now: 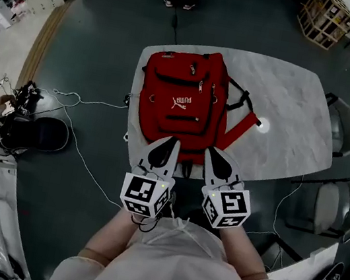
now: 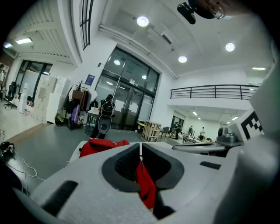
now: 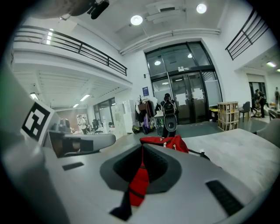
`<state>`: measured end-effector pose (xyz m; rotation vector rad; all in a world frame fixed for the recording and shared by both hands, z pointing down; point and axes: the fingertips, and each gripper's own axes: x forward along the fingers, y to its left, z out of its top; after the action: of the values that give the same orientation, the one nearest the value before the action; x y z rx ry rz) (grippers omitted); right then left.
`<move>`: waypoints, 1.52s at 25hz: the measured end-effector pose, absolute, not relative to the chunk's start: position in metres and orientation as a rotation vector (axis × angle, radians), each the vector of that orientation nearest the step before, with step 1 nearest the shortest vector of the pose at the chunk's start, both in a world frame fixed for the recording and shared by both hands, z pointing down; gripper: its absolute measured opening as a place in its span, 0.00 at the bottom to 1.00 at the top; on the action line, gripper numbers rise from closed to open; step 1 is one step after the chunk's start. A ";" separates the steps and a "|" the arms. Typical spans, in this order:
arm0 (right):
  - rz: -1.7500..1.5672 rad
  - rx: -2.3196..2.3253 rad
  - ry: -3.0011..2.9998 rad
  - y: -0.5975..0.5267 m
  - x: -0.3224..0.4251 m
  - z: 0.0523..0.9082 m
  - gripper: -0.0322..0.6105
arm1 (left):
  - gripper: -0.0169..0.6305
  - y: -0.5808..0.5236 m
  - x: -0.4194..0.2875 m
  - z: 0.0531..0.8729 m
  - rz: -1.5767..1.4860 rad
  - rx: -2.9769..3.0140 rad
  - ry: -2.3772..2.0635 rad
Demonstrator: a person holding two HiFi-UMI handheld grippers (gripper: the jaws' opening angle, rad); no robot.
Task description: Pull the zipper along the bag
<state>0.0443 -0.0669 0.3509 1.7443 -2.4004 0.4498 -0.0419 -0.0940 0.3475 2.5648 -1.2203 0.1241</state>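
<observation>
Fingers of the left gripper [image 1: 172,142] and right gripper [image 1: 210,152] pinch only the backpack [image 1: 183,90] hem; tugging may drag it off the worktop [image 1: 288,109].

a large open lab hall: grey floor [image 1: 109,57], glass entrance doors [image 3: 186,98], balcony railing [image 2: 214,92], wooden crates [image 1: 325,18], trailing cables [image 1: 81,103].

The red fabric backpack [image 1: 183,94] bore a white logo and black zip lines. Red cloth showed between the pale grey fingers [image 2: 83,179] and dark grey pads of the left gripper [image 2: 140,146] and right gripper [image 3: 142,148]. Behind the fingers, each cube wore black-and-white squares. Beyond them lay a grey-white mottled marble tabletop [image 1: 288,109].
</observation>
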 end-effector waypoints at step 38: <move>0.663 1.195 -2.402 -0.330 0.094 0.477 0.09 | 0.19 -0.292 0.048 0.518 0.361 2.113 -1.335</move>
<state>0.0941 -0.3295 0.4769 1.1954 -2.4021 0.6627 0.0485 -0.2921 0.5181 2.1134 -1.3353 0.3607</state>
